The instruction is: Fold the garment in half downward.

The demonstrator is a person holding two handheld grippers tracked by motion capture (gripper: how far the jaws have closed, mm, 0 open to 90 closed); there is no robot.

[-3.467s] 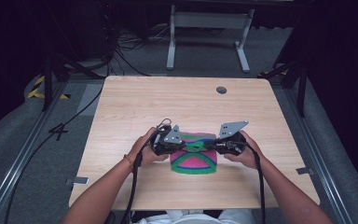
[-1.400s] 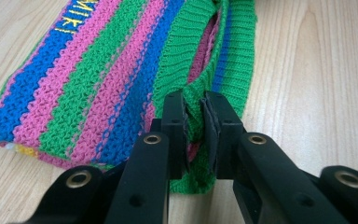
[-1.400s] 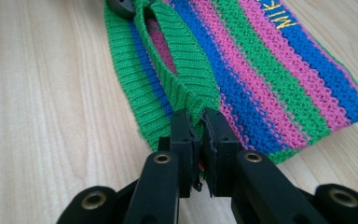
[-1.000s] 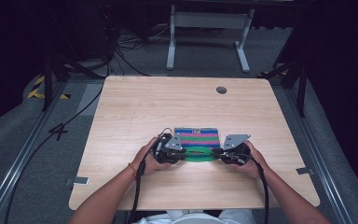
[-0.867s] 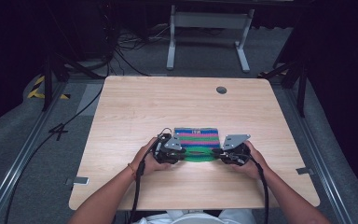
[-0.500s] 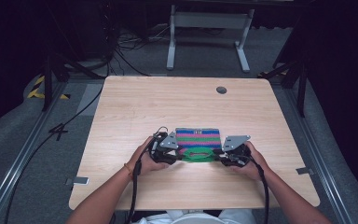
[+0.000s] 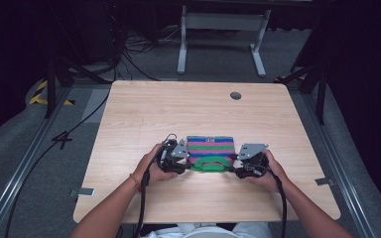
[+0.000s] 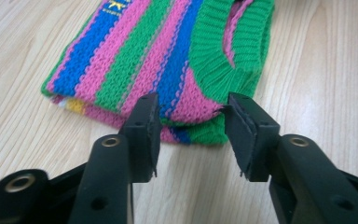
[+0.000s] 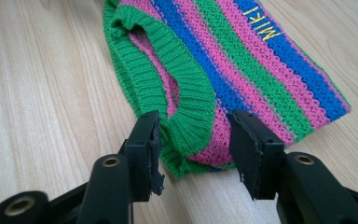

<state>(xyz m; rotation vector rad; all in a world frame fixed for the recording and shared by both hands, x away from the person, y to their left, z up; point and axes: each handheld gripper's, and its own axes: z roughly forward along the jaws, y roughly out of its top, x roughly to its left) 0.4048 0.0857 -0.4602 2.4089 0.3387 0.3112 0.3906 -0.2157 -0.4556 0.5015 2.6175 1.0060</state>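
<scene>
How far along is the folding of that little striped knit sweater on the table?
The striped sweater already lies flat as a neat rectangle on the table, so folding looks mostly done. The left gripper and right gripper sit open at its near corners, gripping nothing. Any further fold or moving it aside seems left.

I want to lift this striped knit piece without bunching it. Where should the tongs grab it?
Probably the two near corners of the striped knit piece, beside the green ribbed collar. It lies flat, and both the left tongs and right tongs are open, each straddling a corner, so come in low from the person's side.
</scene>
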